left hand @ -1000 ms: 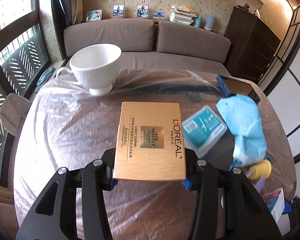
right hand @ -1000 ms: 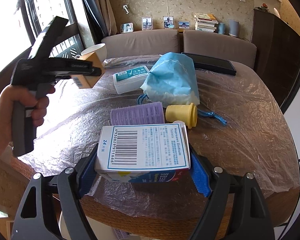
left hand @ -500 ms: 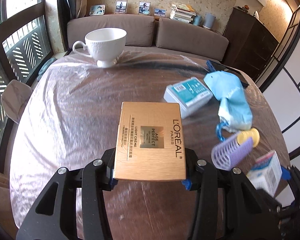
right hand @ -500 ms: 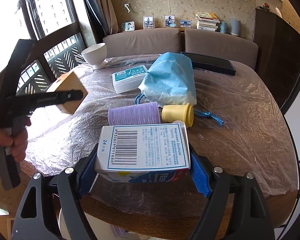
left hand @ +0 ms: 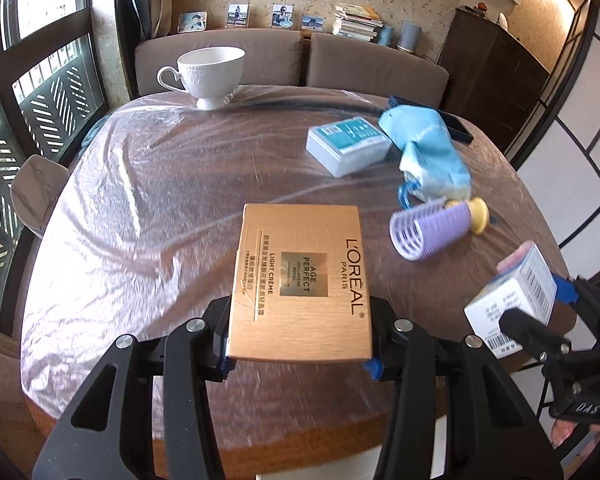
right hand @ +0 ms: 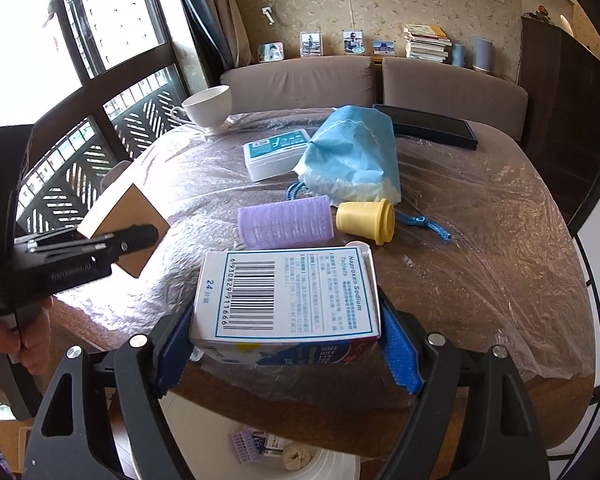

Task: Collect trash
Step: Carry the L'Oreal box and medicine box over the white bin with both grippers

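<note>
My left gripper [left hand: 300,344] is shut on a gold L'Oréal cream box [left hand: 300,280], held above the near part of the plastic-covered round table [left hand: 148,208]. My right gripper [right hand: 288,344] is shut on a white and blue tablet box [right hand: 288,296] with a barcode, held over the table's near edge. Each view shows the other tool: the tablet box [left hand: 512,292] at lower right of the left wrist view, the gold box [right hand: 124,224] at left of the right wrist view. Below the table edge stands a white bin [right hand: 332,464] with scraps inside.
On the table lie a purple hair roller [right hand: 284,222], a yellow cup-shaped cap [right hand: 366,216], a blue drawstring pouch [right hand: 352,156], a white and teal box [right hand: 276,152], a white teacup [left hand: 208,72] and a black flat case [right hand: 428,126]. A sofa stands behind, a window at left.
My left gripper has drawn back toward the near table edge with the gold box; the cup and other objects now look farther away. The right gripper has kept still.
</note>
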Demonstrator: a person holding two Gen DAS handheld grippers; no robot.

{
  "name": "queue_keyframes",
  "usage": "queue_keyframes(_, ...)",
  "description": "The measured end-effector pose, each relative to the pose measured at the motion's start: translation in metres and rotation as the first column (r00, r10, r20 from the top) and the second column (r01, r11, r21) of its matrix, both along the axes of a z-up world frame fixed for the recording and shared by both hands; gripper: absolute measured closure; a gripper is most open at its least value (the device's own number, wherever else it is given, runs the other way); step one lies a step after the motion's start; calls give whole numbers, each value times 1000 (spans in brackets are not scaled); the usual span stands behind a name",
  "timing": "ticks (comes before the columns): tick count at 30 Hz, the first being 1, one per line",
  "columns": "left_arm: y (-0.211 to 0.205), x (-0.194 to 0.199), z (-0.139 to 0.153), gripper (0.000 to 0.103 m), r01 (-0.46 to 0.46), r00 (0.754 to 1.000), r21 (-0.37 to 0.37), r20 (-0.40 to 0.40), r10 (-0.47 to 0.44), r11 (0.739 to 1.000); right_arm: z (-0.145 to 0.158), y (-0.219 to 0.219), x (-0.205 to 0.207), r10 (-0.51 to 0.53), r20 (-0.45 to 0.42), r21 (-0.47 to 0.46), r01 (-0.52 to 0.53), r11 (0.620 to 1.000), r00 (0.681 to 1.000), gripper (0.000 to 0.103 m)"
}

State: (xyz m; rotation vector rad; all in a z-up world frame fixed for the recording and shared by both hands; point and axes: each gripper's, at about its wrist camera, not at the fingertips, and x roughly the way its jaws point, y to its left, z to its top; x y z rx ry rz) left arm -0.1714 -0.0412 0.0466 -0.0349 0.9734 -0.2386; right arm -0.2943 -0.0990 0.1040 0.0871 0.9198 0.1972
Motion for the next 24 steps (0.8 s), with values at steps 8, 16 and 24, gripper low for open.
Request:
queue_keyframes(8,-7,-27,-1,54,18,1000,9,-4,-18,1000,5,4,-19,38,-2,4,-38,999,999,24)
queue_keyframes(16,-10,-51,-4,54,32,999,17,-14,-31,999,5,5,-39,57,-20,7,-57,998,998,24)
queue_keyframes(24,-16,-74,-6,54,55,998,41,-16,-54,998,0,5,-55,69,-42,10,-68,998,997,24)
